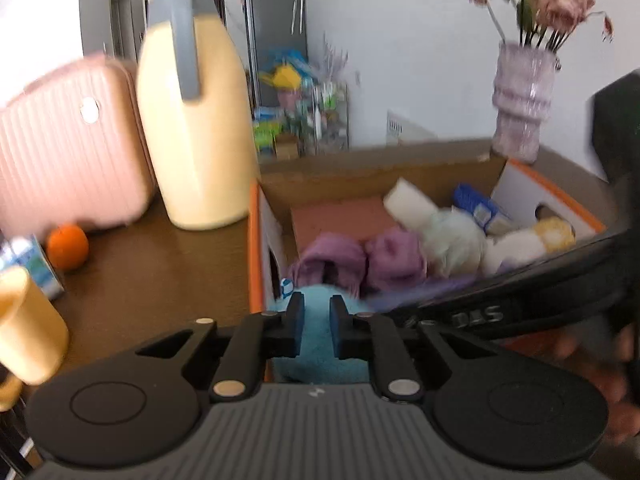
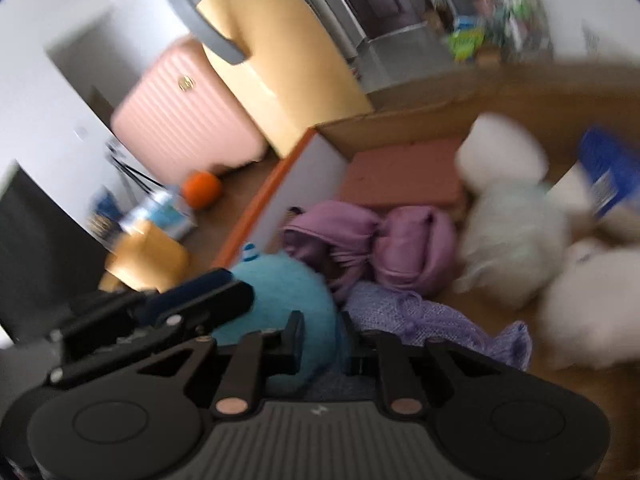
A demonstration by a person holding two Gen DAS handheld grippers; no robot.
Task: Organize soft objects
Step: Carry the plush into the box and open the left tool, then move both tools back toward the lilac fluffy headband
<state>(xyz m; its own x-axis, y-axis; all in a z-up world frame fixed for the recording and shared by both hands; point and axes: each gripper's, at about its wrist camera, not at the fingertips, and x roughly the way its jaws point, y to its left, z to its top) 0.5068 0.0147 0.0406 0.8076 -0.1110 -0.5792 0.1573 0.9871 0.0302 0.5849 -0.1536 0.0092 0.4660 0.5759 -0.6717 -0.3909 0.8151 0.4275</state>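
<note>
Over the box [image 1: 460, 168] rim, both tools (tilted downward) on teal plush [image 2: 280, 292]

Right gripper [image 2: 320, 340] fingers pinch the blue plush [image 2: 288, 292] over the cardboard box [image 2: 304, 168].

- brown wooden table [image 1: 160, 280] carries the whole lot
- open cardboard box [image 1: 360, 172] with orange edges sits about dead centre
- big yellow jug [image 1: 192, 128] with a grey handle at 10 o'clock of the box
- pink ribbed case [image 1: 68, 160] just beside it, further toward 9
- orange [image 1: 67, 246] in front of the case
- yellow mug [image 1: 24, 328] at 8 o'clock, small blue carton [image 1: 36, 268] next to it
- purple vase [image 1: 520, 104] of flowers at 2 o'clock
</note>
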